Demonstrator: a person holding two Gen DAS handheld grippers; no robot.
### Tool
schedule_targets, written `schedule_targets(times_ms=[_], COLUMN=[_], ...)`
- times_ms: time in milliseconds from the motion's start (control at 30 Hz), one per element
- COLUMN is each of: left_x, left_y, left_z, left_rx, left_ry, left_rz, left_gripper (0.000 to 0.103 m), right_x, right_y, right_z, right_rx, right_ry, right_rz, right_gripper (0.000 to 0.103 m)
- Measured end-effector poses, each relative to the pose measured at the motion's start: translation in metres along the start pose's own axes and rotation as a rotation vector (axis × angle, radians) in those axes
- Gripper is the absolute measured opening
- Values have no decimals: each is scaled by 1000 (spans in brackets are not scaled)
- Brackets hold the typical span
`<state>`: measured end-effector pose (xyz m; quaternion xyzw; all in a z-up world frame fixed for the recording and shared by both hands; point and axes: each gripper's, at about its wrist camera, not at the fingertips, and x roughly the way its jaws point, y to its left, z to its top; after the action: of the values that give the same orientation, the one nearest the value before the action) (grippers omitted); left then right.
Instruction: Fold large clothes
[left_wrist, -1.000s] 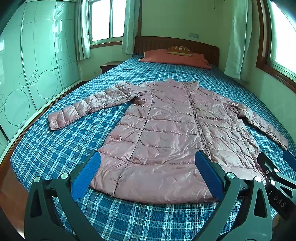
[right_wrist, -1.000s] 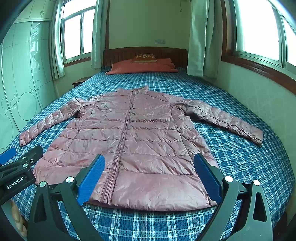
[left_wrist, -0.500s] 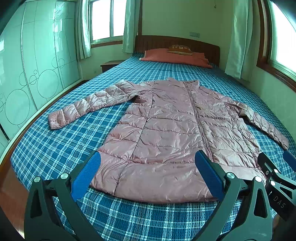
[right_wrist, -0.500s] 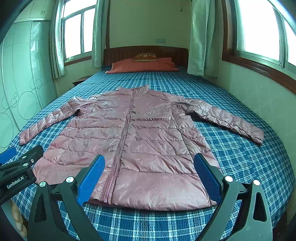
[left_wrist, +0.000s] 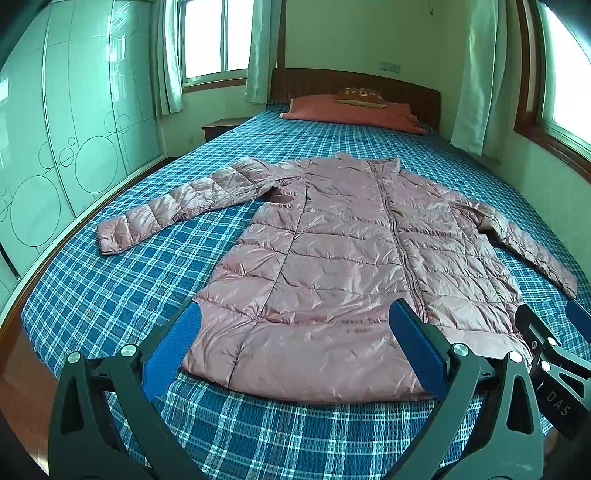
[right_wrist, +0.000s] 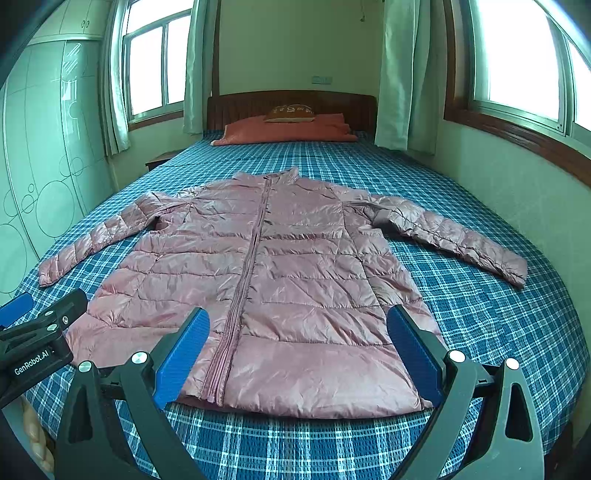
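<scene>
Holding both grippers above the foot of the bed (left_wrist: 110, 295), we see the pink quilted jacket (left_wrist: 332, 258) spread flat, front up, on the blue plaid cover, its zip closed and its collar toward the headboard (right_wrist: 291, 103). Our left gripper (left_wrist: 295, 347) has its blue-padded fingers (left_wrist: 173, 347) spread wide with nothing between them, framing the hem on the jacket's left half without touching it. Our right gripper (right_wrist: 299, 350) is likewise spread and empty, its fingers (right_wrist: 413, 354) poised over the hem either side of the zip. Both sleeves lie stretched out to the sides, the left sleeve (left_wrist: 173, 210) angled toward the wardrobe (left_wrist: 55, 147) and the right sleeve (right_wrist: 454, 236) toward the window wall. An orange pillow (right_wrist: 288, 129) rests at the head.
</scene>
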<state>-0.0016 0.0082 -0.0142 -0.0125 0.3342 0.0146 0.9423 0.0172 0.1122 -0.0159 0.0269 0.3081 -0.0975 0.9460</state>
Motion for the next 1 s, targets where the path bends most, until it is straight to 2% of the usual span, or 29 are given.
schedule_targets(times_ms=[767, 900, 1000], left_x=[5, 15, 31], left_y=[3, 10, 20], left_z=[-5, -5, 0], left_rx=[-7, -55, -114], left_ry=[11, 43, 98], left_rz=[-9, -32, -65], left_gripper=[101, 101, 101], right_x=[6, 14, 24], right_y=[1, -3, -12], right_z=[-4, -5, -4], right_rx=[3, 20, 58], right_ry=[20, 45, 79], right_rz=[8, 25, 57], right_gripper=[95, 95, 95])
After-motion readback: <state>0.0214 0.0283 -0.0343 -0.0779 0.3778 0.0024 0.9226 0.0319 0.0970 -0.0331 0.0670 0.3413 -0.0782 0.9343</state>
